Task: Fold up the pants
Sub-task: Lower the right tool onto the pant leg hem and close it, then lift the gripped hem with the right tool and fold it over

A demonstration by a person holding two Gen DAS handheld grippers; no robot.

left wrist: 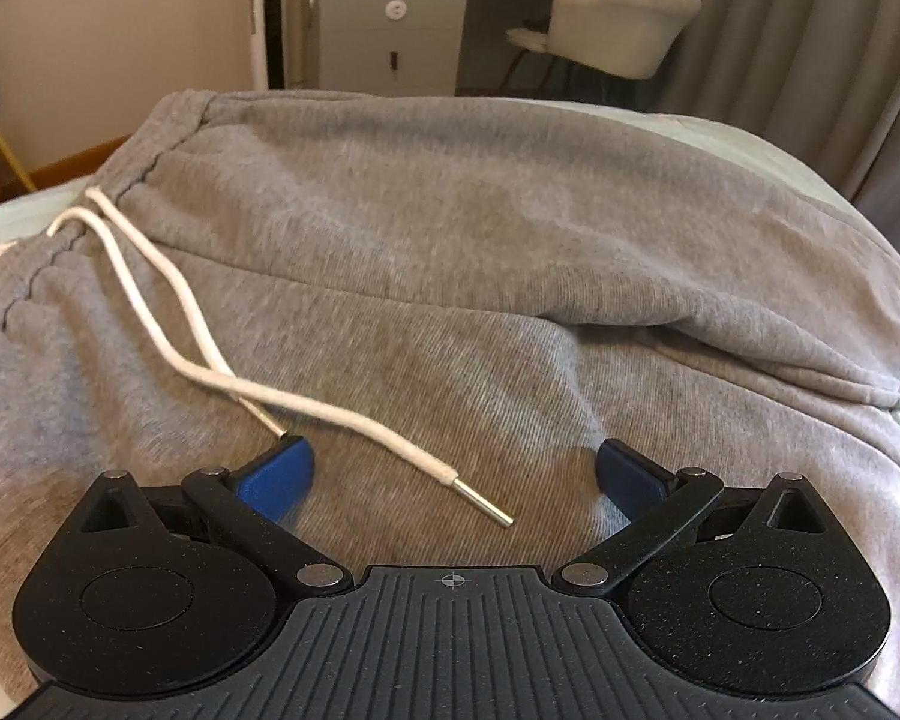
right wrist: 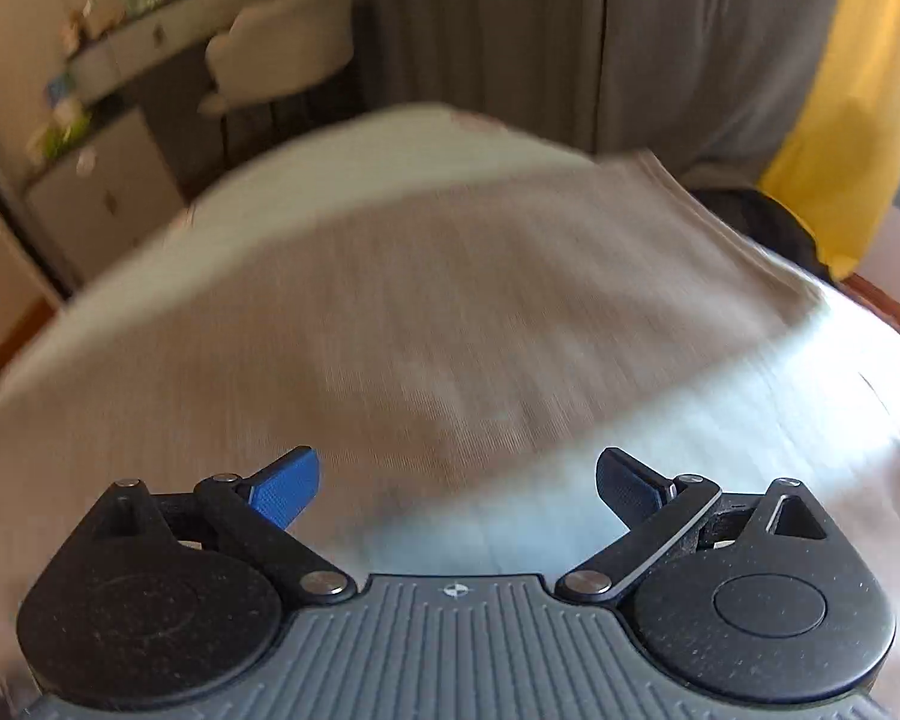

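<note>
Grey sweatpants [left wrist: 450,228] lie on a pale bed, the waistband at the left and one layer folded over across the far half. A white drawstring [left wrist: 168,300] with metal tips trails from the waistband toward my left gripper [left wrist: 453,477], which is open and empty, its blue pads resting low over the fabric. In the right wrist view, blurred by motion, the pants [right wrist: 426,312] stretch across the bed. My right gripper [right wrist: 456,480] is open and empty just above their near edge.
The pale bedsheet [right wrist: 510,516] shows beside the pants. Beyond the bed stand a grey cabinet [left wrist: 384,42], a white chair [left wrist: 618,24] at a desk, and grey curtains [left wrist: 810,60]. A yellow curtain [right wrist: 840,150] hangs at the right.
</note>
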